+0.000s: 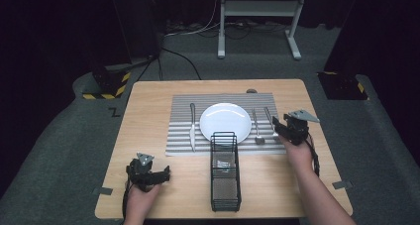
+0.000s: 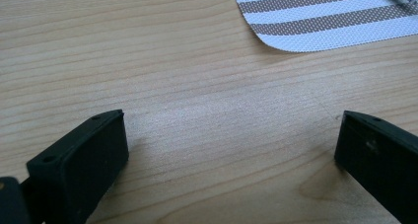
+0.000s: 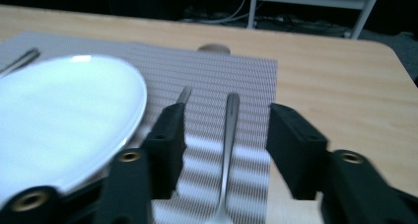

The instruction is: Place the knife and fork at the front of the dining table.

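left gripper (image 1: 166, 175): parked low on the bare wood at the near left of the table (image 1: 148, 121), well apart from the cutlery. In the left gripper view its jaws stand wide apart with nothing but wood grain between them, so it's idle, holding nothing.

knife (image 1: 192, 126): lying lengthwise on the striped placemat (image 1: 181, 136), just left of the plate, nobody near it.

plate (image 1: 225, 121): white, middle of the mat, empty as far as I can see.

wire basket (image 1: 225, 173): black, long and narrow, sits in front of the plate. There's something pale in its bottom but I can't tell what.

spoon (image 1: 257, 128): just right of the plate, bowl end toward the person.

fork (image 3: 226, 155): this is the one being worked on. It's flat on the mat, rightmost piece, and in the right gripper view its handle runs straight up between the two jaws.

right gripper (image 1: 277, 127): over the fork at the mat's right edge, jaws spread with a gap on both sides of the handle, not gripping anything.

step in hand: looks to me like lining up on the fork, either just before a grab or just after setting it down. Honestly can't say which.

next move: if it's a pickup, it needs to drop a touch, stay centred on the thin handle, and close without nudging the spoon.
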{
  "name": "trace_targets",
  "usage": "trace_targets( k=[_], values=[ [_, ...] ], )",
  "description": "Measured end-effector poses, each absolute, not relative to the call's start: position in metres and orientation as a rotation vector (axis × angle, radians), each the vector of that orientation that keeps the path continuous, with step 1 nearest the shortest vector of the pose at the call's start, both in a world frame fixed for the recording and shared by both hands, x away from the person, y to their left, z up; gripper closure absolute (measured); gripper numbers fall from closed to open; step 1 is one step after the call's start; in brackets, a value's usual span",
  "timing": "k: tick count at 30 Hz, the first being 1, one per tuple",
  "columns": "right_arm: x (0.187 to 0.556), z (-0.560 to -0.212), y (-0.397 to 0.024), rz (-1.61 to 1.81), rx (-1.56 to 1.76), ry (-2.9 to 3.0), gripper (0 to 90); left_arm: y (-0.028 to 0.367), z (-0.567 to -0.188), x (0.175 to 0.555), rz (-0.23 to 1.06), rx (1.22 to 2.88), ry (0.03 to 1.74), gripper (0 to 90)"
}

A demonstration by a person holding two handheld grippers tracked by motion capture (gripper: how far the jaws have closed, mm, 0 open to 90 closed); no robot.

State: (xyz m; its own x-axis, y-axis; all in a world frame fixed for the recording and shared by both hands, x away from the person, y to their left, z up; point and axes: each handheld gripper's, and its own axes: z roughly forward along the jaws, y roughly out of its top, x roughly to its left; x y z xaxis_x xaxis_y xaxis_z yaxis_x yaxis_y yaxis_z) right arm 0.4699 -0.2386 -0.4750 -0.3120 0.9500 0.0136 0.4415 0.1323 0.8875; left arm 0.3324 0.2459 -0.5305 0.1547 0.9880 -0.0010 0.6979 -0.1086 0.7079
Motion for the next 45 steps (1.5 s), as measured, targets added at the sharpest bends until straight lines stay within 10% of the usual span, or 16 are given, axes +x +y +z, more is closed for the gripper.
trace_targets(
  k=[22, 45],
  values=[
    [0.354, -0.52, -0.283, 0.889, 1.441, 1.97, 20.6, 0.246, -0.53, 0.332, 0.661, 1.872, 1.6, 0.0],
    [0.35, -0.525, -0.288, 0.871, 1.465, 2.043, 11.8, 0.245, -0.531, 0.332, 0.658, 1.87, 1.593, 0.2]
  ],
)
